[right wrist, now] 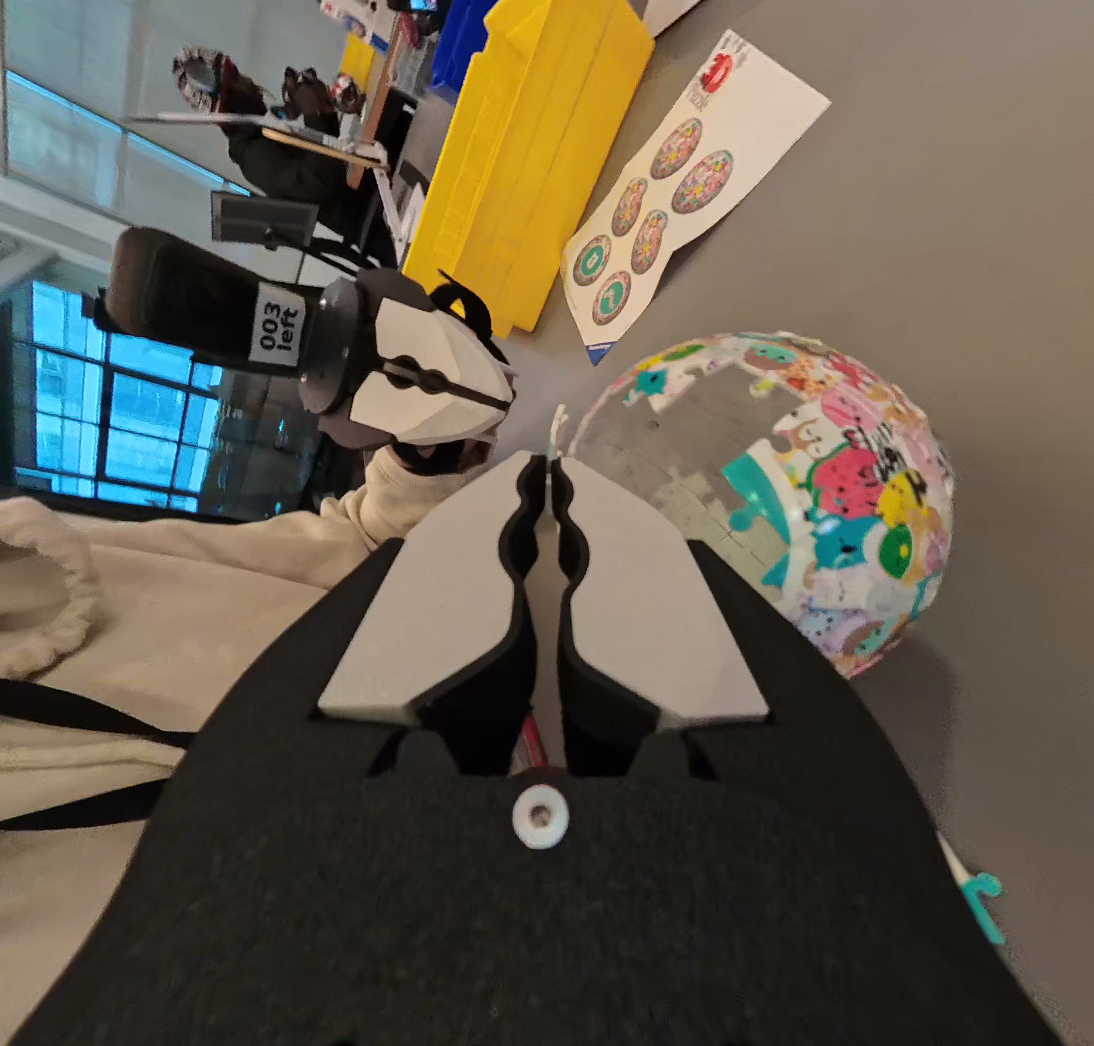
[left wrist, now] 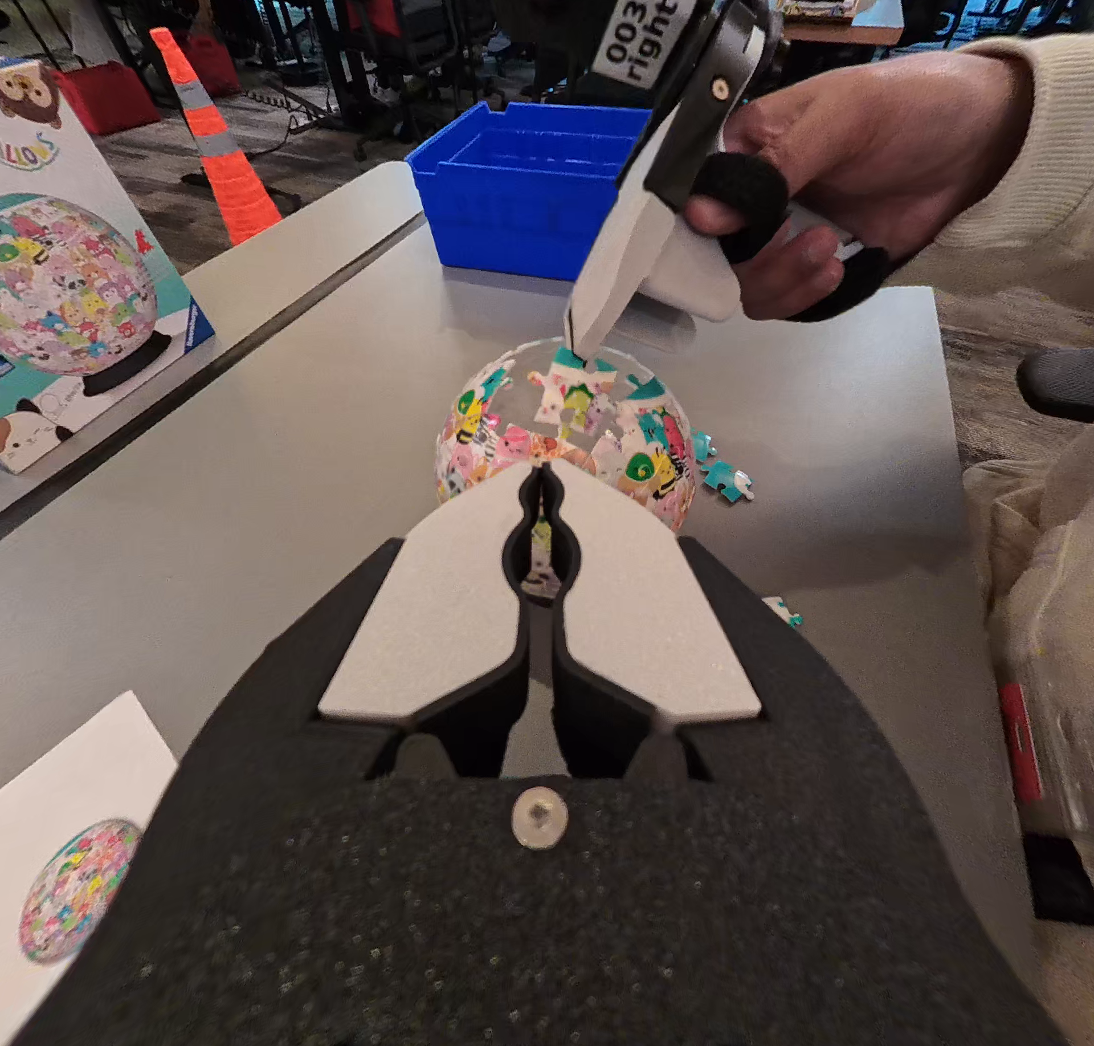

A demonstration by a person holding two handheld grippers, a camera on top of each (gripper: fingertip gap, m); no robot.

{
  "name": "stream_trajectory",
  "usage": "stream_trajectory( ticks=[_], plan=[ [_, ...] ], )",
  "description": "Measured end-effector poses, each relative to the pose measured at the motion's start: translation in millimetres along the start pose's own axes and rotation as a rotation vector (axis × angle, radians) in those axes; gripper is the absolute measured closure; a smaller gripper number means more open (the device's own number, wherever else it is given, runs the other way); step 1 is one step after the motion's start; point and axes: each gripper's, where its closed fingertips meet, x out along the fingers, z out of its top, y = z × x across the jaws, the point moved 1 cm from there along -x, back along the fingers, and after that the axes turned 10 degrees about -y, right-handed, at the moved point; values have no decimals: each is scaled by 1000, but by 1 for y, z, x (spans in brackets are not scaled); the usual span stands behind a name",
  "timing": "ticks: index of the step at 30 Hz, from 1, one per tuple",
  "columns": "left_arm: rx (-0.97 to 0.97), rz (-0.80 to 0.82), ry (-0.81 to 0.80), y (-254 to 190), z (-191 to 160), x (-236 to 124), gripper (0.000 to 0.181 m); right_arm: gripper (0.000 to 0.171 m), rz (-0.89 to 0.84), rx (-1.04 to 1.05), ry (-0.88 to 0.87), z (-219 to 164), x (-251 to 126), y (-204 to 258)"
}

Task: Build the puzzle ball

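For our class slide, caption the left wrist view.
Right gripper lowers a puzzle piece onto the half-built puzzle ball.

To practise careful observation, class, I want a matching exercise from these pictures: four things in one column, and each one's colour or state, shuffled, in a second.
Column one:
1. traffic cone
2. bin behind the puzzle ball
3. loose pieces beside the ball
4. right gripper

Column two:
a. teal
b. jaws shut on a puzzle piece
c. orange
d. blue

Pairs: 1-c, 2-d, 3-a, 4-b.
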Motion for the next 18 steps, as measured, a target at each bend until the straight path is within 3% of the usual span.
stream_trajectory(
  ticks=[8,18],
  plan=[
    [7,-5,-5,-2,-6,17,181,169,6,100,-58,-4,0,-7],
    [16,-14,2,-6,-6,20,179,169,-31,48,-60,-7,3,-8]
  ],
)
